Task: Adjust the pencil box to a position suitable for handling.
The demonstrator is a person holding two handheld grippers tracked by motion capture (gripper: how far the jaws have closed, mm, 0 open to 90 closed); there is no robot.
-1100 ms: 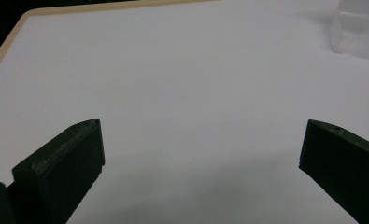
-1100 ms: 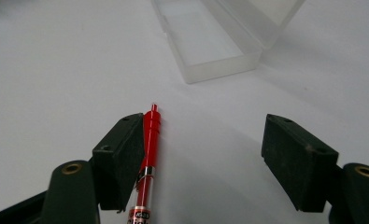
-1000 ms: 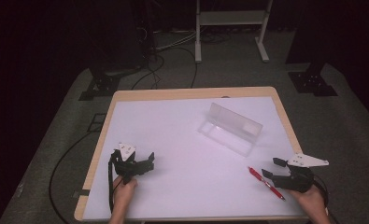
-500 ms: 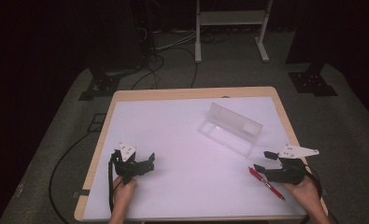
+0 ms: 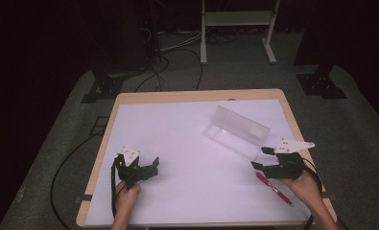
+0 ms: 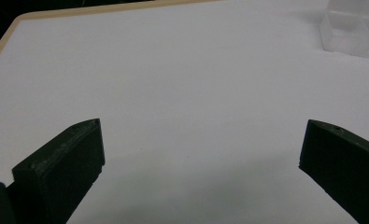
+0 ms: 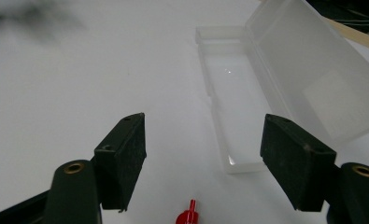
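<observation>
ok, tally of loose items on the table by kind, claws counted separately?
Red pen: 1
Clear plastic box, lid open: 1
Handheld claws: 2, left claw and right claw, both open and holding nothing
Total: 2 loose items on the white table, plus 2 claws

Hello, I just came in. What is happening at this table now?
A person sits at a white table with a claw in each hand. The right claw is open and has moved in over the tip of a red pen, just in front of a clear plastic box whose lid stands open. Nothing is gripped yet. The left claw, also open, rests over bare table on the other side, holding nothing.
</observation>
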